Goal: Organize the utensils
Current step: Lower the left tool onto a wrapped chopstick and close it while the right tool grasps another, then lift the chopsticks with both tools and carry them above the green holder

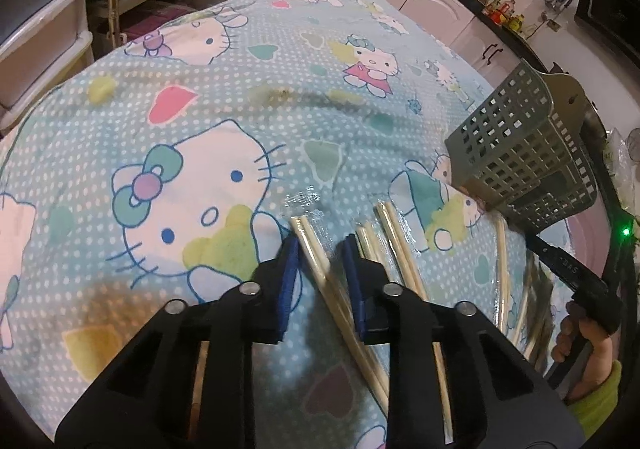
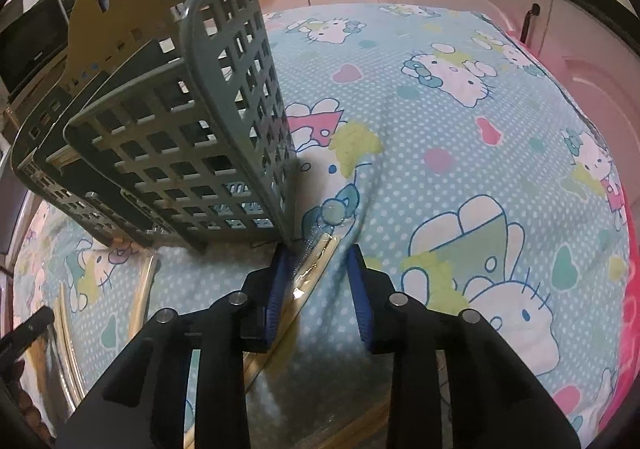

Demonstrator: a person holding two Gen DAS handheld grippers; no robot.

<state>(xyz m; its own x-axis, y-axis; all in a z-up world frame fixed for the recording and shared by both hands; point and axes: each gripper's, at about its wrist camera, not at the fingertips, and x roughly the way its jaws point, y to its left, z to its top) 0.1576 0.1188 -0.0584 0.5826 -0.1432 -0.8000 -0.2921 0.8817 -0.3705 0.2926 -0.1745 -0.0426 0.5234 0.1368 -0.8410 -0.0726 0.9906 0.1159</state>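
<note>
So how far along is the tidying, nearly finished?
Barely started. The grey holder shows no chopsticks inside. The left hand-held gripper straddles one wrapped pair, the right hand-held gripper another. Several more pairs lie on the cloth.

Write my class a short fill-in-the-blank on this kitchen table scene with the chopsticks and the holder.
1. The utensil holder is made of grey plastic ____.
2. Wrapped chopsticks lie on the cartoon ____-print tablecloth.
3. The pads of the left gripper are coloured ____.
4. In the left wrist view, the holder stands to the ____ of the chopsticks.

Missing words: grid; cat; blue; right
</note>
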